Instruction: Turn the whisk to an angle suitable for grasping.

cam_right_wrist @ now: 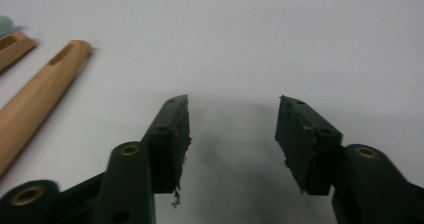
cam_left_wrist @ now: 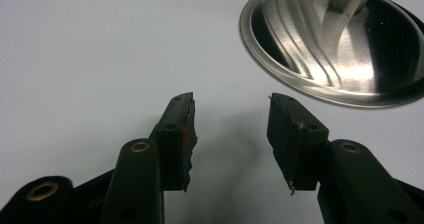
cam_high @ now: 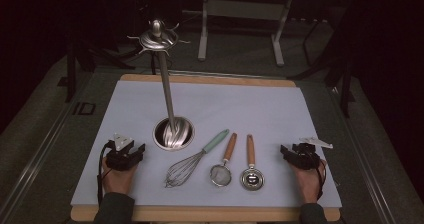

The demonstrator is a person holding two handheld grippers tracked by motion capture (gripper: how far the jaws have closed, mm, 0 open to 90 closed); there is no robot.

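A steel utensil stand (cam_high: 165,74) rises from a round base (cam_high: 173,133) on the white mat, with hooks at its top (cam_high: 157,37). Three utensils lie in a row at the front: a whisk (cam_high: 192,164) with a mint handle, a small strainer (cam_high: 223,164) with a wooden handle, and a measuring spoon (cam_high: 251,166) with a wooden handle. My left gripper (cam_high: 134,148) rests open on the mat left of the base (cam_left_wrist: 340,49), nothing between its jaws (cam_left_wrist: 230,119). My right gripper (cam_high: 290,150) rests open right of the spoon, nothing between its jaws (cam_right_wrist: 232,119); two wooden handles (cam_right_wrist: 40,96) lie to its left.
The white mat (cam_high: 260,109) covers a wooden board (cam_high: 210,79) on a grey table. Beyond the table stand the legs of a metal frame (cam_high: 240,29) in a dark room. Bare mat lies behind the utensils and around both grippers.
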